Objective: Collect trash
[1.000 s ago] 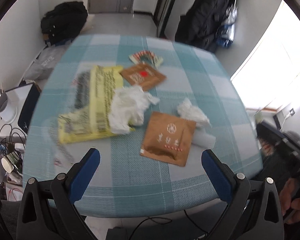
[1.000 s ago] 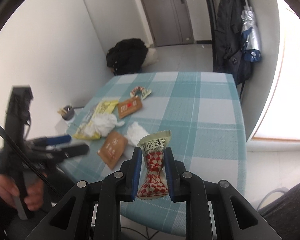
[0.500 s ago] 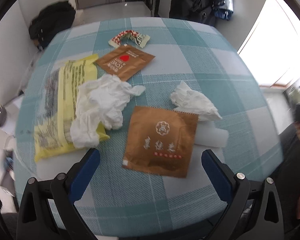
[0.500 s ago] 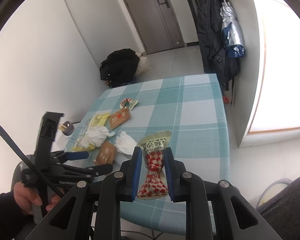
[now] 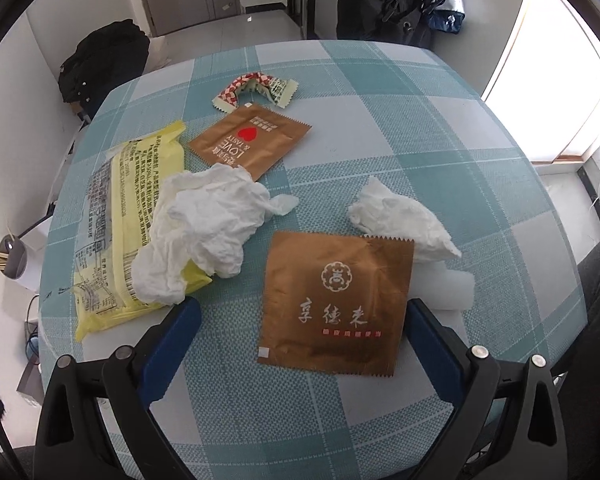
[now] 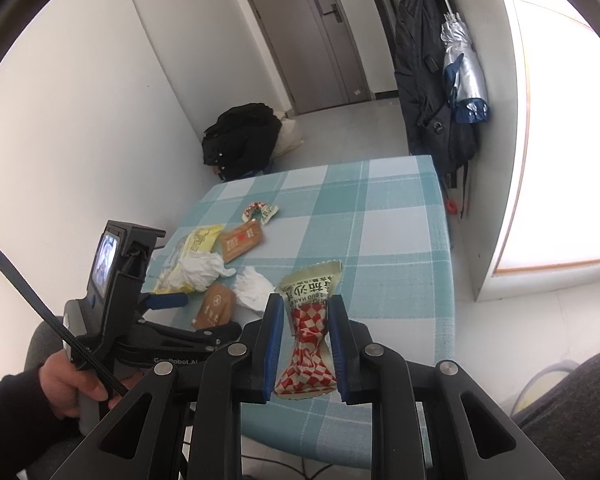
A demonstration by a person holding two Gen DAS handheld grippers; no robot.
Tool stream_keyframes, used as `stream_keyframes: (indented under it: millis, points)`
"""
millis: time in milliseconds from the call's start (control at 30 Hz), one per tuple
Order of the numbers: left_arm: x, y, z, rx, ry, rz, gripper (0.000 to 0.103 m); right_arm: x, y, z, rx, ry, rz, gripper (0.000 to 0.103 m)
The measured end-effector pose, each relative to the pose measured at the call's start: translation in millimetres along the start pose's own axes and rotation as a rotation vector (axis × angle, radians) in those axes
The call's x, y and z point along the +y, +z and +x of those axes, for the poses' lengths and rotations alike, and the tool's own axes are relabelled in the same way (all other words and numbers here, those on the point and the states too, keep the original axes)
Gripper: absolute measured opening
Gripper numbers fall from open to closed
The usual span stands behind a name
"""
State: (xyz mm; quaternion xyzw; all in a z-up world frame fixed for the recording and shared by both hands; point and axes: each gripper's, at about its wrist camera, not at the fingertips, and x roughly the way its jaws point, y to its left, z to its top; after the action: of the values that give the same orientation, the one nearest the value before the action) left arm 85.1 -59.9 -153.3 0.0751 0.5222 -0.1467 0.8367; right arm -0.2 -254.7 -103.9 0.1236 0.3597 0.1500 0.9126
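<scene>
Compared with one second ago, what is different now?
The left gripper came lower and closer over the trash, open, now framing the brown packet. Nothing was grasped or released. The right gripper still pinches the red checkered wrapper; the table's litter did not move.

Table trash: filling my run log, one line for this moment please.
right gripper: shut on checkered wrapper | left gripper: open over brown sachet

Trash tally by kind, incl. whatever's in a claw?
Brown foil sachets: 2, near one, heart-print one
Red-checked snack wrappers: 2, one on the table, one held in the right claw
Crumpled white tissues: 2, big one, small one
Yellow packet: 1
Total: 7
</scene>
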Motion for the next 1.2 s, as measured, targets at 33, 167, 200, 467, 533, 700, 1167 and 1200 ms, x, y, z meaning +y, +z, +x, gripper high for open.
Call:
stream_keyframes:
  millis: [33, 167, 200, 467, 533, 700, 1167, 1200]
  points:
    - [-1.0, 1.3, 0.6, -0.003, -0.003, 0.002, 0.095, -0.2, 0.0, -0.3, 0.000, 0.000, 0.002, 0.021]
    - [-4.3, -2.2, -3.5, -0.015, -0.012, 0.026, 0.081, -0.5, -0.1, -0.8, 0.003, -0.006, 0.002, 0.021]
    - [-6.5, -4.3, -5.2, -0.021, -0.015, 0.038, 0.076, -0.4, 0.1, -1.1, 0.001, -0.006, 0.003, 0.021]
    - [-5.5, -14.7, -13.7, -0.054, -0.041, 0.045, 0.058, 3.7, -0.4, -2.3, -0.003, -0.011, -0.010, 0.021]
    - [-4.4, -16.0, -15.3, -0.049, -0.041, 0.048, 0.057, 5.7, -1.1, -2.3, -0.004, -0.011, -0.017, 0.022]
    - [-2.6, -19.2, -18.7, -0.038, -0.063, 0.036, 0.055, 7.9, -2.5, -2.9, -0.004, -0.018, -0.024, 0.021]
    - [2.7, -29.2, -29.5, -0.032, -0.102, 0.003, 0.051, 7.7, -4.4, 3.4, 0.028, -0.024, 0.004, 0.022]
    - [4.0, -29.4, -30.3, -0.035, -0.106, -0.006, 0.051, 4.4, -3.3, 5.0, 0.031, -0.031, 0.018, 0.023]
